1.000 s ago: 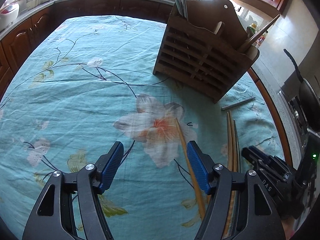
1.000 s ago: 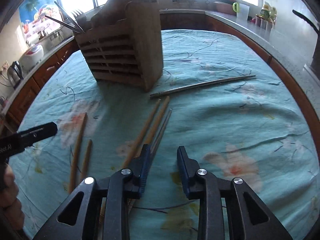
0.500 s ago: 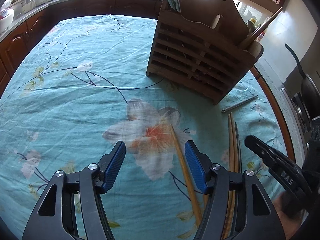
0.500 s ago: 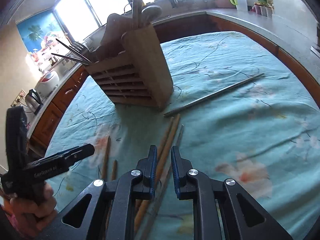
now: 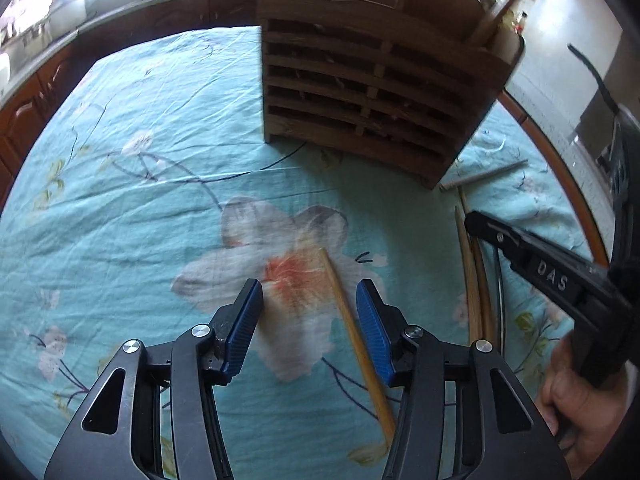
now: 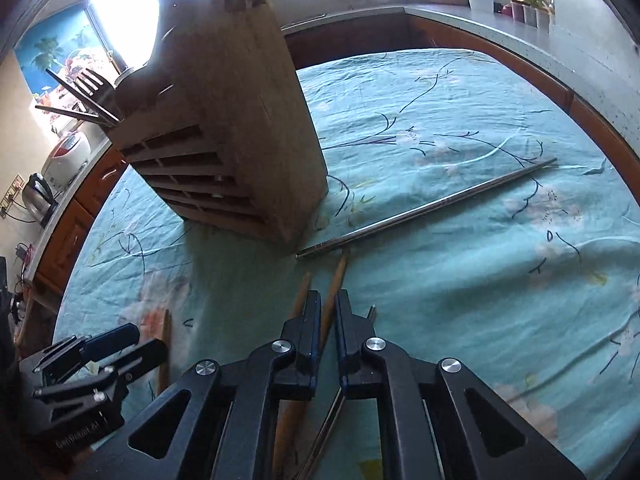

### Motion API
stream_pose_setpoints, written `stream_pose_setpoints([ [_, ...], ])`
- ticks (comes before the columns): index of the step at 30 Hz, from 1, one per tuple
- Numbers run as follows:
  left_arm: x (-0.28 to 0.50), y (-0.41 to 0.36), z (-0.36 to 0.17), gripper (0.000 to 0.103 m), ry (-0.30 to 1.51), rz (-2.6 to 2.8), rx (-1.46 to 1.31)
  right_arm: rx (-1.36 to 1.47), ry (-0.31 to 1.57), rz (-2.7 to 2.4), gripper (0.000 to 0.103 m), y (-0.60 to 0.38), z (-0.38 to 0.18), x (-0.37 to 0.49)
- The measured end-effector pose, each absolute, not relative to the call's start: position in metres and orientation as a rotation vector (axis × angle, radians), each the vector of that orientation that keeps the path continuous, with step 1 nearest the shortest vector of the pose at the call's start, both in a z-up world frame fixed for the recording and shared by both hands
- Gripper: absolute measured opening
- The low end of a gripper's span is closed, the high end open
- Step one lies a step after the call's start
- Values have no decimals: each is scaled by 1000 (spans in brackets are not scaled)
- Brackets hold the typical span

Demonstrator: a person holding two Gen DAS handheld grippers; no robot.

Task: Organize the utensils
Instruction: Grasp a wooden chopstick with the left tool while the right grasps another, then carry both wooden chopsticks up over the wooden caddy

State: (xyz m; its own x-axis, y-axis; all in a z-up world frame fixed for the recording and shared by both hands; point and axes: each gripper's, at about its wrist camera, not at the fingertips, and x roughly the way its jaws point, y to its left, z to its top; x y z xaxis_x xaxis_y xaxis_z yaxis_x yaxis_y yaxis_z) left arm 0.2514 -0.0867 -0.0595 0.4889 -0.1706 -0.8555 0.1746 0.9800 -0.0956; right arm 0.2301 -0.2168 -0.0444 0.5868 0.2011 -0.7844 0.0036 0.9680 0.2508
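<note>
While I look through the right wrist camera, I see my right gripper [image 6: 328,316] with its jaws nearly together after closing further just now, and one wooden chopstick [image 6: 335,286] runs up between the pads. The pads seem to press on it, so I read it as grasped. A second wooden chopstick [image 6: 301,295] lies just beside it on the left, and a thin metal chopstick [image 6: 371,313] shows just to the right of the jaws. A longer metal chopstick [image 6: 428,210] lies apart on the teal flowered tablecloth [image 6: 460,280], with one end near the corner of the wooden utensil holder [image 6: 240,140]. The holder stands upright on the cloth and has forks and other utensils in it.

Through the left wrist camera, my left gripper [image 5: 310,326] has been narrowing but is still released: a single wooden chopstick [image 5: 352,332] lies on the cloth between its blue pads [image 5: 372,330], close to the right pad, and I see no contact. The picture is a little blurred.
</note>
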Motion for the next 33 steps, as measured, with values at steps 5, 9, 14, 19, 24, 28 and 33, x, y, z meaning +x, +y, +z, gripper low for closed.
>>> stream_pose_setpoints([
  [5, 252, -108, -61, 29, 1010, -218, 106, 210, 940, 107, 7, -214, -45, 243],
  [9, 256, -108, -62, 11, 1003, -233, 111, 209, 948, 109, 8, -213, -45, 250],
  [14, 257, -91, -61, 4, 1015, -256, 31, 183, 939, 112, 8, -209, -45, 250],
  [19, 241, -65, -44, 4, 980, -285, -67, 321, 908, 154, 5, -223, -37, 228],
  [24, 221, -42, -14, 4, 918, -316, -139, 378, 832, 194, 5, -234, -9, 197],
  [28, 207, -26, 9, 4, 863, -337, -174, 391, 770, 228, 5, -233, 14, 182],
  [33, 193, -14, 38, 4, 799, -347, -191, 398, 695, 237, 5, -237, 41, 167],
])
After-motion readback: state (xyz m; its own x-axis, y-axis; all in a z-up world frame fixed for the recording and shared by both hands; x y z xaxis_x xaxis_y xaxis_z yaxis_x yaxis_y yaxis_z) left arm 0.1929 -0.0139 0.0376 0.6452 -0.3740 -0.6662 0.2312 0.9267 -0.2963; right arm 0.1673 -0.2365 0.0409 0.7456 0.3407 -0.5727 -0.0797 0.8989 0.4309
